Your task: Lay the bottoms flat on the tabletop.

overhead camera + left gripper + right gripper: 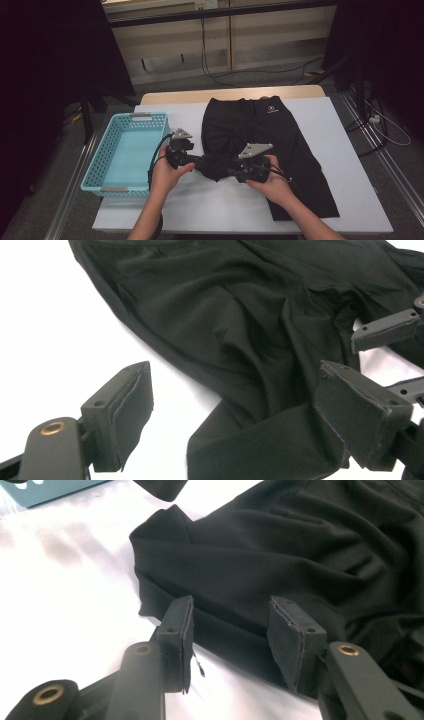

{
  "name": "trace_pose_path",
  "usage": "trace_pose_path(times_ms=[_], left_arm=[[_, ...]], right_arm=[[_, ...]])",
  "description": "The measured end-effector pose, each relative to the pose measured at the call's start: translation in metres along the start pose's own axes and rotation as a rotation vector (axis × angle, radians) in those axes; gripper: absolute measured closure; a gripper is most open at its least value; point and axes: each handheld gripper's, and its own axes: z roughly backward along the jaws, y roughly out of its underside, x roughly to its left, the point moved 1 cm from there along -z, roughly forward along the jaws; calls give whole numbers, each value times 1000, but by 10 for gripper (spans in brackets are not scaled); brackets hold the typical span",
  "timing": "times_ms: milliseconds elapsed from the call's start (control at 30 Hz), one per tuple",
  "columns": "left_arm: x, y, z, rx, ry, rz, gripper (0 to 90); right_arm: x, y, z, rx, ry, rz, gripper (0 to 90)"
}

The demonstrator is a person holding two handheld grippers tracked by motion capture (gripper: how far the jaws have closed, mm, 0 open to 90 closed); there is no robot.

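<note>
My left matte-black hand-held gripper [192, 161] carries a grey three-cornered plate on top and trails a black cable. My right matte-black hand-held gripper [235, 172] has the same plate. Brass-coloured rivets sit in the jaw arms; the flat dark pads look frayed. My forearms are bare, without sleeves.

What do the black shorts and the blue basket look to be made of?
Black shorts: thin, matte, probably stretchy knit fabric; it drapes in soft folds. Blue basket: likely moulded plastic; rigid perforated walls with a smooth, slightly glossy floor.

bg: grey floor [165, 85] w/ cables | beige wall panels [280, 35] | dark sides, dim light
</note>
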Motion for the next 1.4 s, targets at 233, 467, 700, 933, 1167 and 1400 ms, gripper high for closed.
trace_pose_path(times_ms=[233,467,700,933,1167,1400], left_arm=[[1,0,2,-6,-1,6,165],[3,1,6,-18,-5,16,169],[1,1,5,-12,-2,4,171],[-2,0,3,-21,3,13,171],[-1,1,1,-12,11,8,171],[-2,4,-3,-3,25,21,171]], right_arm=[[3,1,-12,48,-20,2,542],[4,4,-17,81,-16,33,687],[2,5,-12,97,-50,48,882],[-11,2,9,42,-37,1,888],[-26,9,27,17,-13,-46,887],[-30,19,36,20,13,-61,821]])
